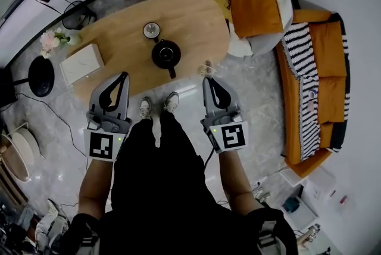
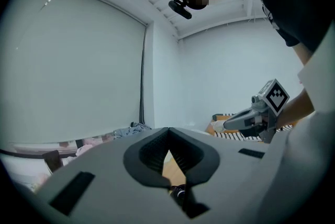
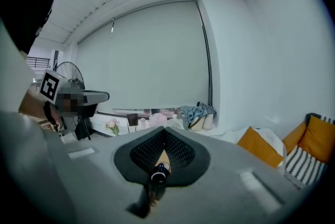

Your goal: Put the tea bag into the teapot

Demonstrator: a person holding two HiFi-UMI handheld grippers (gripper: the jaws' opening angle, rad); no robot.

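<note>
Left tool (image 1: pixel 124 76) and right tool (image 1: pixel 206 78) are clenched empty; the teapot (image 1: pixel 166 54) sits ahead, midway between them; I can't find the tea bag.

Soft, even light filled the room; views bowed toward black corners; my right gripper (image 3: pixel 164 136) looked blurred.

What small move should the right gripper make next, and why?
Probably carry the right gripper forward and to the left, over the table toward the teapot. Its jaws are together on a small pale thing, seemingly the tea bag. That thing hangs just off the table's near edge, well apart from the teapot.
</note>
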